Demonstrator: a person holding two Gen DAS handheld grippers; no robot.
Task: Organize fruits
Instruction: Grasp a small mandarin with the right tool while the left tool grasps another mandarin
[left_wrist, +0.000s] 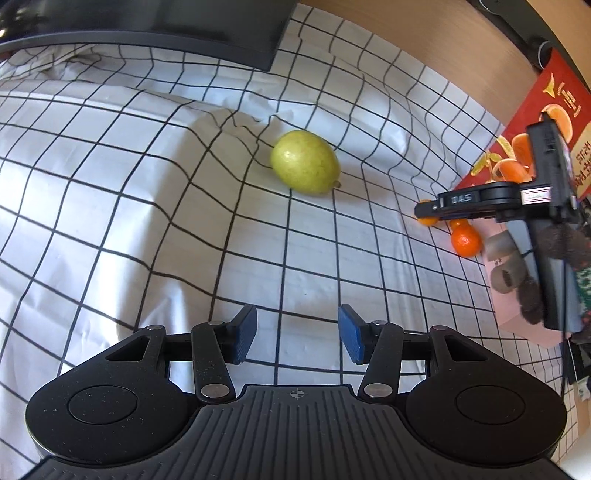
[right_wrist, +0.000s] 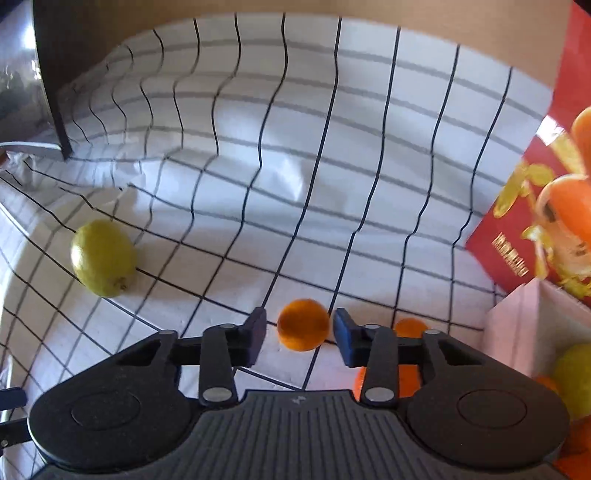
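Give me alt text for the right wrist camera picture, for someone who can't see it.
A small orange sits between the open right tongs, a thin gap on each side, over a white cloth with black grid lines. A yellow-green fruit lies at far left; a red box printed with oranges stands at right.

A crumpled white cloth (left_wrist: 184, 206) with a black grid covers the desk, the pear (left_wrist: 305, 161) has smooth, speckled, slightly glossy skin, the mandarin (right_wrist: 303, 325) a shiny peel, the red box (right_wrist: 535, 221) glossy printed card, and the left gripper (left_wrist: 297, 334) matt black plastic with ribbed blue fingers (left_wrist: 351, 334).
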